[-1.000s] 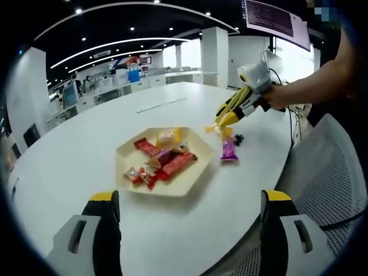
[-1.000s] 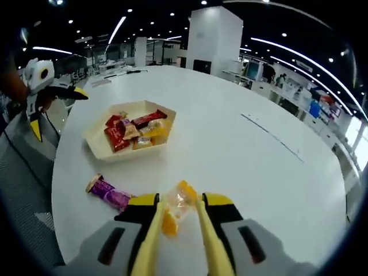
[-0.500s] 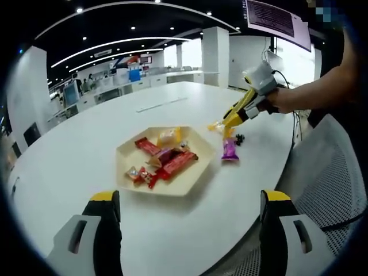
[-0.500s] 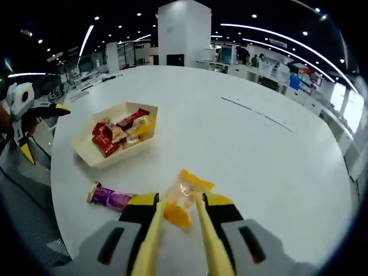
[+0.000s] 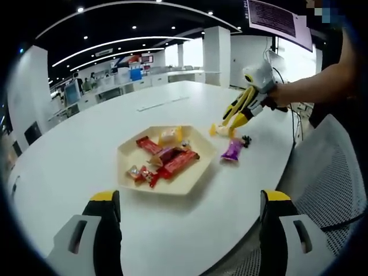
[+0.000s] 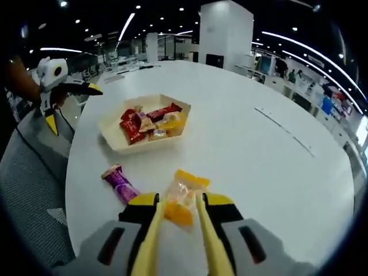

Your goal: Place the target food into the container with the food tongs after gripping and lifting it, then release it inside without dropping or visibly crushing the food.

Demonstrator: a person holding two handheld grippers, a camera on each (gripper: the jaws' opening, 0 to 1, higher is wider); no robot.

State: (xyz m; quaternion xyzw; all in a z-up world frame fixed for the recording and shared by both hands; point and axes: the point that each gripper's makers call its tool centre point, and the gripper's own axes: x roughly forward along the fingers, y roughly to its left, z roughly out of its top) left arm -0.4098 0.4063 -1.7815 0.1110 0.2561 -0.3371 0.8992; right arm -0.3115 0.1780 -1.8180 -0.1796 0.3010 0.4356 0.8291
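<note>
A pale hexagonal tray (image 5: pixel 190 184) (image 6: pixel 115 141) on the white table holds several wrapped candies, mostly red with some yellow. My right gripper (image 6: pixel 177 198) (image 5: pixel 230 123), fitted with yellow tongs, is shut on a yellow-orange wrapped candy (image 6: pixel 181 194) (image 5: pixel 221 130). It holds the candy low over the table, just beyond the tray's right corner. A purple wrapped candy (image 5: pixel 233 149) (image 6: pixel 121 184) lies on the table between the tray and the table edge. My left gripper (image 5: pixel 190 196) (image 6: pixel 60 86) stands wide open before the tray, with nothing between its fingers.
A grey mesh chair (image 5: pixel 330 172) (image 6: pixel 31 190) stands against the table's curved edge beside the candies. A small dark object (image 5: pixel 246 139) lies near the purple candy. A person's arm (image 5: pixel 313 83) reaches in behind the right gripper. Bare white table (image 6: pixel 259 149) stretches beyond the tray.
The right gripper keeps its hold on the yellow-orange candy and has swung round, so the tray now sits more centrally in its view. The purple candy looks slightly turned. The left gripper stays still.
</note>
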